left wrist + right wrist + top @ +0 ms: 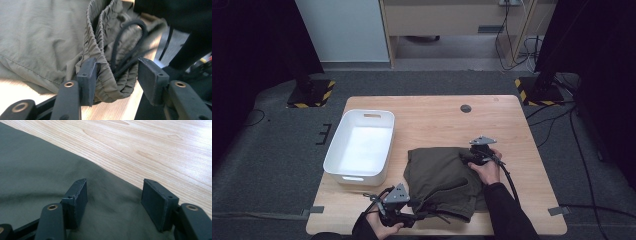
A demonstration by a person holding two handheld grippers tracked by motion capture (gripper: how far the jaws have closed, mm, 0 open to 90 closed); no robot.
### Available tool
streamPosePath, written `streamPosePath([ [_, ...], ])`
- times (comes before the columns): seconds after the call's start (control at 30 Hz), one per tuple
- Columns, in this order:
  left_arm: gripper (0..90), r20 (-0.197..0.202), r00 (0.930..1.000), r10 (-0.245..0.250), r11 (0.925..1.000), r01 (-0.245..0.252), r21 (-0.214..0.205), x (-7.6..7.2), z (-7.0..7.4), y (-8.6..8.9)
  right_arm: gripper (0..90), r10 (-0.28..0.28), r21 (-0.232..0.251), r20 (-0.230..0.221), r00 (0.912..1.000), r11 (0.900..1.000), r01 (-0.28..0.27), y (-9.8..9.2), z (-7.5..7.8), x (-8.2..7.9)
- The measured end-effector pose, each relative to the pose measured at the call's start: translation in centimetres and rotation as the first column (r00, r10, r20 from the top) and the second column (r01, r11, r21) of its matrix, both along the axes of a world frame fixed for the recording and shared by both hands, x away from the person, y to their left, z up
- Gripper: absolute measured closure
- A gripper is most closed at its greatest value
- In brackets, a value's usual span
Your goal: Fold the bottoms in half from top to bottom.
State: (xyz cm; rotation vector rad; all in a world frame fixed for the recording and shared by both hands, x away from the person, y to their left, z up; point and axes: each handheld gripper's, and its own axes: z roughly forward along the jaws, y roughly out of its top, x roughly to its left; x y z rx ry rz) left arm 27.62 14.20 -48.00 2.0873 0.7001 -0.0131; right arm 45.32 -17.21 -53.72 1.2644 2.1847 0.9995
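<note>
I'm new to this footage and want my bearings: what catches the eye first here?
A dark olive garment, folded, lies on the near middle of the wooden table, with its elastic waistband and black drawstring bunched between the open left claw. The right claw rests open on the cloth's far right edge. A white plastic bin sits at the left.

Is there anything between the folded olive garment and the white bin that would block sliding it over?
Nothing visible does. The olive garment lies on the table just right of the white bin, with bare wood between them. The left gripper has the elastic waistband between its open jaws; the right gripper is over the far edge.
</note>
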Motion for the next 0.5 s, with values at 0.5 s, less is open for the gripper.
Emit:
streamPosePath([
  [0.5,33.8,0.104,0.9574,0.269,0.9624,-0.263,-0.066,4.2,1.9,-0.1,37.0,-0.001,0.008,-0.001,1.0000,1.0000,0.001,0.0,0.0,0.0],
])
